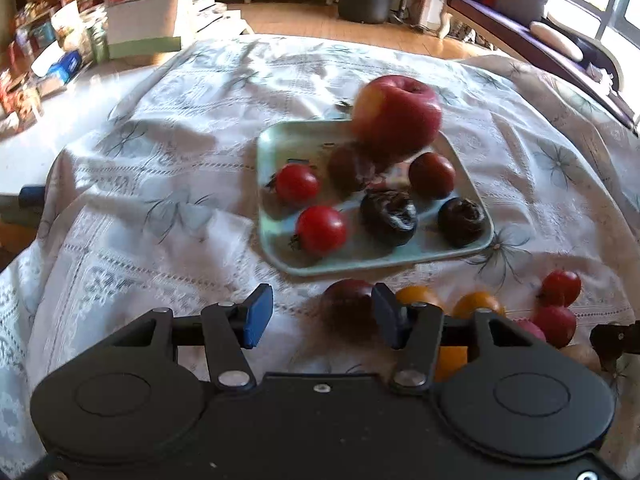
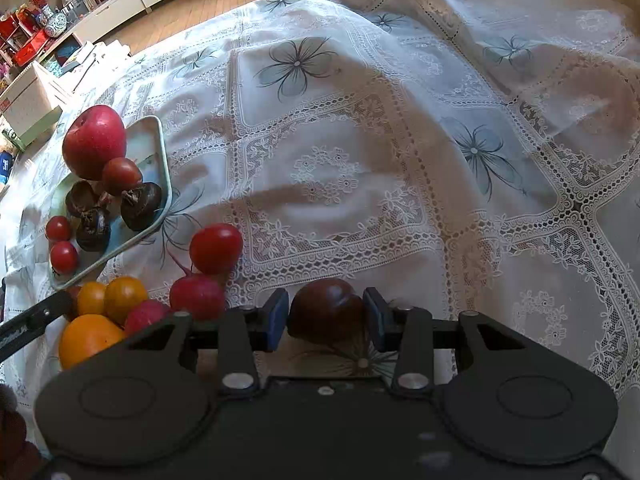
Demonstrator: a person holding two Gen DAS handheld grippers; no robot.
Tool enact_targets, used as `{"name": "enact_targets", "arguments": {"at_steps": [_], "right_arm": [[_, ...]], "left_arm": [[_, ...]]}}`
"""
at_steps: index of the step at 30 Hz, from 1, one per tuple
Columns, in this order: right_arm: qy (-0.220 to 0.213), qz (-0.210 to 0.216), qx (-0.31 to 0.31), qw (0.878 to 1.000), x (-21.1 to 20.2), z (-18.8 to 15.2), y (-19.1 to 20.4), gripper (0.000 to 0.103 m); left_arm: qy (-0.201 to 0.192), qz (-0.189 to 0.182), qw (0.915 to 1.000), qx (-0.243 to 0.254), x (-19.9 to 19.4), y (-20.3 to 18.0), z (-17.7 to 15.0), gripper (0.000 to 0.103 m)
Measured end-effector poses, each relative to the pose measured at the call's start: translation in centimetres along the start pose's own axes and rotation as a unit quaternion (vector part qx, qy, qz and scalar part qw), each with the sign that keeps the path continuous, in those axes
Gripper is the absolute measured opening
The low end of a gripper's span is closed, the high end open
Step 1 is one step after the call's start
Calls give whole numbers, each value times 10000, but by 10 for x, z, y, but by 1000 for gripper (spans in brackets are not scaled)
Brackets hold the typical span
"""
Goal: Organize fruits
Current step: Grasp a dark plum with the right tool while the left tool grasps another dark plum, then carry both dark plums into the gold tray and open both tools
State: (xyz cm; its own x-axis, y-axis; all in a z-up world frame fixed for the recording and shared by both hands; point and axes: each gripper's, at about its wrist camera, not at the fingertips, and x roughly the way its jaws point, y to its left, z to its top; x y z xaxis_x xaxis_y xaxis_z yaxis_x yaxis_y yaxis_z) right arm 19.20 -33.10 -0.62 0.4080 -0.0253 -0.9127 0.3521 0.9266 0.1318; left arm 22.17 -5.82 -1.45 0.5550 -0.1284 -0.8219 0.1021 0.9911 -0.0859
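A pale green tray (image 1: 280,136) on the lace tablecloth holds a big red apple (image 1: 396,116), small red tomatoes (image 1: 320,230), a dark tomato and dark wrinkled fruits (image 1: 388,216). My left gripper (image 1: 320,316) is open and empty, just before the tray's near edge, with a dark red fruit (image 1: 346,296) by its right finger. My right gripper (image 2: 326,314) is shut on a dark brown-red fruit (image 2: 326,312) over the cloth. The tray (image 2: 162,148) shows at the left of the right wrist view.
Loose fruit lies right of the tray: yellow tomatoes (image 2: 124,296), an orange one (image 2: 88,338), red radishes (image 2: 196,296) and a red tomato (image 2: 216,248). The tablecloth (image 2: 400,160) is rumpled. Boxes and shelves (image 1: 140,16) stand beyond the table, a sofa (image 1: 540,20) at right.
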Motion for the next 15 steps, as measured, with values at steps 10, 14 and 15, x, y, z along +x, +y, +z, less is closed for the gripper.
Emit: {"name": "enact_targets", "arguments": {"at_steps": [10, 14, 15], "right_arm": [[-35, -2, 1, 10000, -1, -1, 0, 42], [-166, 32, -93, 9998, -7, -3, 2, 41], [-232, 88, -126, 9996, -12, -4, 2, 41]], "left_arm": [[284, -94, 9993, -230, 25, -3, 3, 48], [198, -111, 9996, -193, 13, 0, 0, 48], [176, -187, 9995, -202, 7, 2, 0, 48]]}}
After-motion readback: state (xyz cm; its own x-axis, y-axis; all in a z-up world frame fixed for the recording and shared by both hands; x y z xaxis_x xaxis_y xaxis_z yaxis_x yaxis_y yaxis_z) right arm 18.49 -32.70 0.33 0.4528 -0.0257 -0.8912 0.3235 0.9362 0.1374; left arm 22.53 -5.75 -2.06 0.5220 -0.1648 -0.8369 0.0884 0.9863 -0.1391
